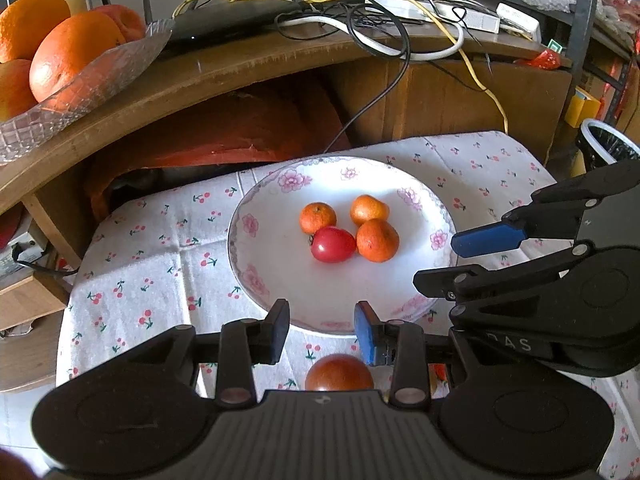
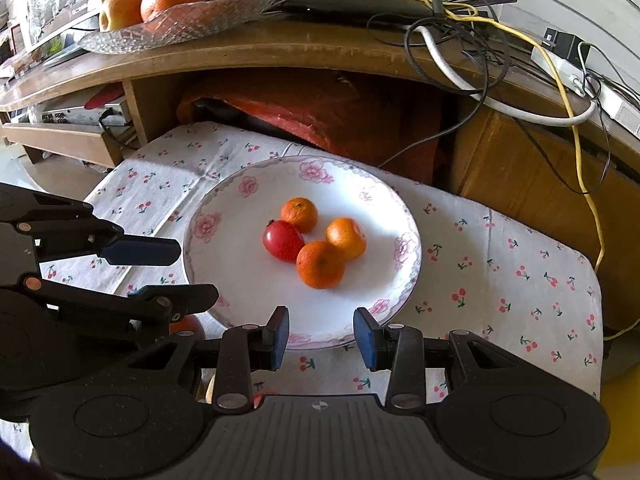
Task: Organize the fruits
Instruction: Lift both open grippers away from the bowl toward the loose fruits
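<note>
A white flowered plate (image 1: 276, 280) (image 2: 236, 276) sits on a cherry-print cloth (image 1: 152, 248). It holds three mandarins (image 1: 377, 240) (image 2: 320, 264) and a red tomato (image 1: 333, 244) (image 2: 282, 241), all touching. A darker red fruit (image 1: 339, 372) (image 2: 187, 326) lies on the cloth just off the plate's near rim. My left gripper (image 1: 323, 330) (image 2: 197, 271) hovers open above the near rim, over that fruit, with nothing between its fingers. My right gripper (image 2: 322, 334) (image 1: 438, 261) is open and empty at the plate's near right edge.
Behind the cloth, a wooden shelf (image 1: 240, 68) carries a glass dish (image 1: 92, 84) (image 2: 180, 28) of oranges and apples, a router and tangled cables (image 1: 380, 28). Red fabric (image 1: 224, 132) fills the space below. A bin (image 1: 604, 140) stands at the far right.
</note>
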